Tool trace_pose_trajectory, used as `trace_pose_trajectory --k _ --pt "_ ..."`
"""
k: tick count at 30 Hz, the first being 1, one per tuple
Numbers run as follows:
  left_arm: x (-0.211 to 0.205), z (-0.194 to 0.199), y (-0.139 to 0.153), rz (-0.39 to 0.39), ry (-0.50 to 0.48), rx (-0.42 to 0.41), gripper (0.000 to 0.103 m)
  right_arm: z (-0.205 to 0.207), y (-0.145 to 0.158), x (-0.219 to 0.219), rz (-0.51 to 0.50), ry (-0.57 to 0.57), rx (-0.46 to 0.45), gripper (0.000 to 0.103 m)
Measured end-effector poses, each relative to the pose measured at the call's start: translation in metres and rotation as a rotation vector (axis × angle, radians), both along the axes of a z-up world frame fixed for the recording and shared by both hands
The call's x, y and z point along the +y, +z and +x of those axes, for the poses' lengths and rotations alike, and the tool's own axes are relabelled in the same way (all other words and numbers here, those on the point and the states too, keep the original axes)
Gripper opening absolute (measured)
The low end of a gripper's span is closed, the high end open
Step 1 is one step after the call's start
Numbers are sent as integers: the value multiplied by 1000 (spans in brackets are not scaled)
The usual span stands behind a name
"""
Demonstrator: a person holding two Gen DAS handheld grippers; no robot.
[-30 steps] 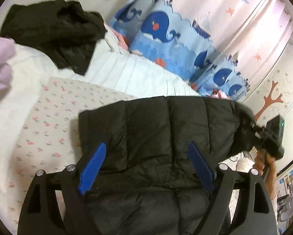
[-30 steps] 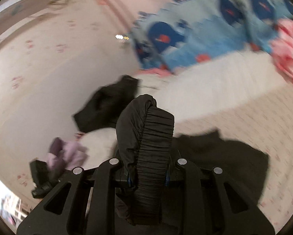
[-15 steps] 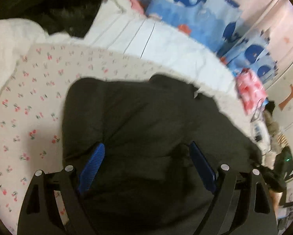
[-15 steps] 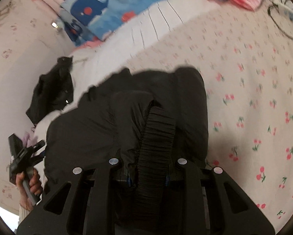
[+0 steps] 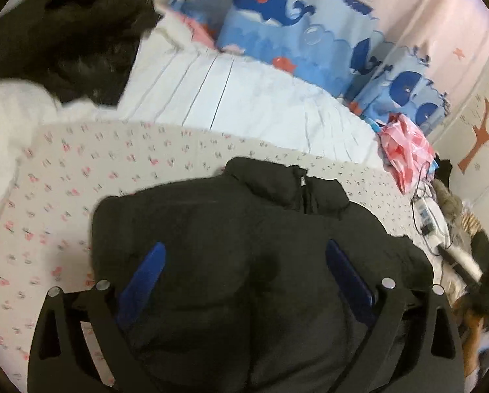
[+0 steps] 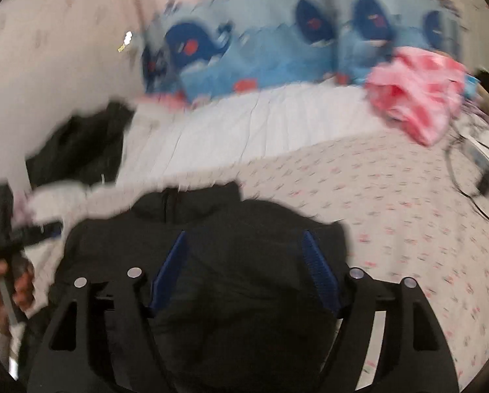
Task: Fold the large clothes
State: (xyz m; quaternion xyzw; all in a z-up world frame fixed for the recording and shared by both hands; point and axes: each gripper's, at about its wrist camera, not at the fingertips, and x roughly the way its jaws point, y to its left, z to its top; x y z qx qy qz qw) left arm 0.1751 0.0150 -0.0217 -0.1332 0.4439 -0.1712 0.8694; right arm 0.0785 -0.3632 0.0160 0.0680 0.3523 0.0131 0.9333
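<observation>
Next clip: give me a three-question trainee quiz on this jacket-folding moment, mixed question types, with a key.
1. True or false: the black puffer jacket lies on the cherry-print sheet.
2. What is the right gripper gripping? A) a cuff B) nothing; its jaws are opening C) the collar
3. Fill in: the striped pink bag lies near the ____-print pillows.

Key: 1 true; 2 B; 3 whale

Bed (image 5: 81,177) (cherry-print sheet): black jacket (image 5: 244,245), dark garment (image 5: 74,39), pink bag (image 5: 405,147).
</observation>
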Motion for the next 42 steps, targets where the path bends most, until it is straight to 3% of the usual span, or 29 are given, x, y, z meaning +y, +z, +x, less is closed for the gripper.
trace_pose_trajectory --k 2,3,6,8,9,11,13,16,18,20,22,24,26,27,28,29,31,32,34,35,37,40,42 --pt "0 14 -25 13 22 60 94 25 -35 3 -110 -49 89 69" --pt "-2 19 -37 38 26 74 94 35 -61 -9 -104 -57 140 69" --pt "-12 23 -59 68 -23 90 94 42 -90 -46 71 -101 189 68" --pt "-16 20 -53 93 -30 103 94 40 -81 -46 33 -114 211 66" --pt "-15 17 -44 70 -39 101 94 37 -73 -44 17 -112 201 65" --pt "-9 8 -21 14 -52 47 94 23 -44 -29 2 -81 113 65" --pt "-2 -1 -9 27 -42 -3 95 9 -30 -22 -28 -49 74 65" --pt "4 -1 -31 58 -32 39 95 6 -63 -21 -116 -40 185 66" --pt "3 4 -67 70 -59 112 96 10 -91 -26 -86 -13 202 69" --pt "4 3 -70 89 -56 116 96 11 -83 -32 -77 -38 236 69" --pt "11 -3 -55 67 -35 134 95 -1 -62 -30 -53 -31 192 68" --pt "28 -22 -28 10 -36 82 95 -25 -37 -26 -51 -9 114 69" --pt "45 -45 -9 35 -32 20 96 -46 -32 -24 -72 1 90 72" --pt "50 -49 -12 63 -25 25 96 -46 -40 -19 -101 -11 129 74" --pt "52 -49 -19 89 -21 50 96 -40 -60 -18 -144 -18 212 74" --pt "52 -45 -40 130 -26 133 96 -33 -83 -19 -150 -4 288 80" --pt "55 -41 -74 152 -50 281 95 -33 -95 -31 -36 -39 326 84" --pt "67 -47 -74 106 -4 309 94 -37 -89 -37 18 -60 327 83" --pt "90 -67 -50 13 42 276 94 -70 -58 -46 123 -44 236 83" --pt "104 -86 -30 -7 29 232 94 -85 -49 -46 104 -35 216 83" --pt "132 -120 -6 29 16 186 96 -130 -36 -52 45 -28 210 85" --pt "168 -158 -9 -1 0 250 96 -196 -46 -73 169 -12 249 89" --pt "191 -189 -32 -48 -2 348 96 -231 -65 -84 244 -12 298 89"
